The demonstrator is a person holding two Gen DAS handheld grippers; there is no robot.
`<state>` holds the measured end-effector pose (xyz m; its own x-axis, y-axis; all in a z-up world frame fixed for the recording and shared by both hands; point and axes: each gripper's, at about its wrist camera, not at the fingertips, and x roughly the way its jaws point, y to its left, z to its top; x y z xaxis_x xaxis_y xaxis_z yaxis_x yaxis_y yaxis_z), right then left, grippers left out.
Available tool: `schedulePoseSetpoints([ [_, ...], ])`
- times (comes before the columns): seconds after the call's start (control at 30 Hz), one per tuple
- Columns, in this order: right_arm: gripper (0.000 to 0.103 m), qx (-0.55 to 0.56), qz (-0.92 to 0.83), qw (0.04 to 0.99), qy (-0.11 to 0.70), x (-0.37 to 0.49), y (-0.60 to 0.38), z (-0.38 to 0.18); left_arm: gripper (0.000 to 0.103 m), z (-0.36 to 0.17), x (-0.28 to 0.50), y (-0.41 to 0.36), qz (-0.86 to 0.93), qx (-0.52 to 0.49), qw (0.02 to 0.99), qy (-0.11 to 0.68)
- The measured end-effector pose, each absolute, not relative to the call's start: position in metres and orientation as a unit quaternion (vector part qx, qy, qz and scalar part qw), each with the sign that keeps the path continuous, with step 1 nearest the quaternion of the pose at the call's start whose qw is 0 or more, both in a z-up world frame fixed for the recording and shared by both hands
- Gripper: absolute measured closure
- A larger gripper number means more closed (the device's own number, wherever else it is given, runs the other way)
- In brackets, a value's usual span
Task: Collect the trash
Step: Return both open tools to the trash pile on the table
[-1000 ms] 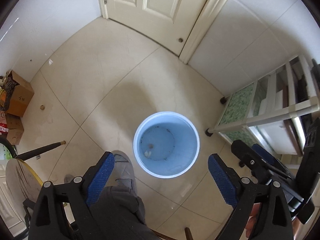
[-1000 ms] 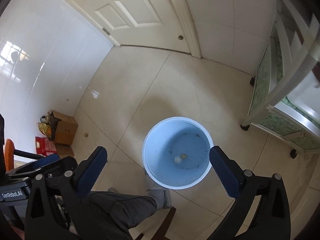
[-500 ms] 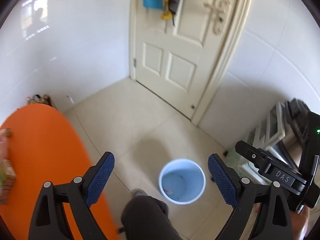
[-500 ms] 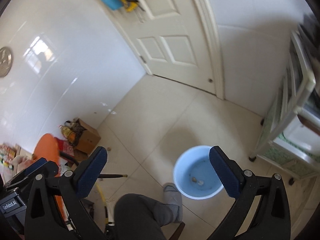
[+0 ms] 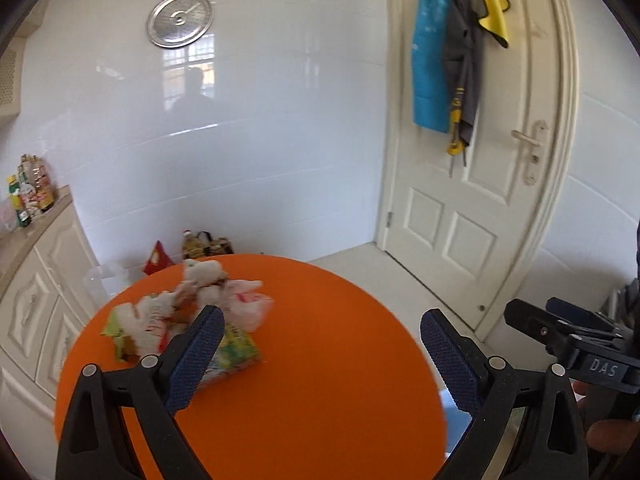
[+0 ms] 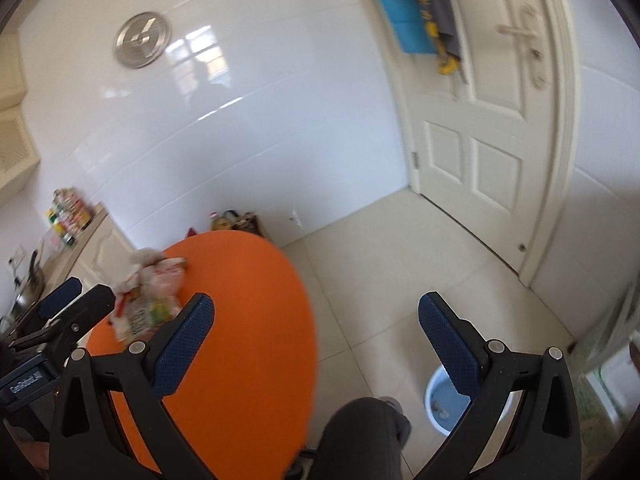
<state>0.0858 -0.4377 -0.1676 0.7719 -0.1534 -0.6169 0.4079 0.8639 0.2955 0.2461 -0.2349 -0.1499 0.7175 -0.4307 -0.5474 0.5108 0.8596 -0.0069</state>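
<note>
A heap of crumpled wrappers and plastic trash (image 5: 192, 316) lies on the far left part of a round orange table (image 5: 320, 360). My left gripper (image 5: 320, 344) is open and empty, above the table's near side, its left finger in front of the heap. My right gripper (image 6: 316, 336) is open and empty, over the table's right edge and the floor. The heap also shows in the right wrist view (image 6: 150, 292). A light blue bucket (image 6: 436, 408) with a few scraps inside stands on the floor at lower right, partly hidden by the right finger.
A white door (image 5: 480, 184) with hanging cloths is at the right. White cabinets (image 5: 36, 280) with bottles line the left wall. Bags and boxes (image 5: 200, 246) sit on the floor behind the table. The person's leg (image 6: 360, 440) is between table and bucket.
Both grippers have swung up from looking down into the blue bucket to facing the orange table and wall. The trash heap has come into view. Both stay open.
</note>
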Motion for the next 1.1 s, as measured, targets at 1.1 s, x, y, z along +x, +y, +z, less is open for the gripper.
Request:
schedulePoseSetpoints([
  [1.1,0.000,-0.040,0.141,0.868,0.474,0.300,-0.273,-0.303,0.001,-0.123,0.118,-0.012,-0.017,-0.012,0.932,0.361],
])
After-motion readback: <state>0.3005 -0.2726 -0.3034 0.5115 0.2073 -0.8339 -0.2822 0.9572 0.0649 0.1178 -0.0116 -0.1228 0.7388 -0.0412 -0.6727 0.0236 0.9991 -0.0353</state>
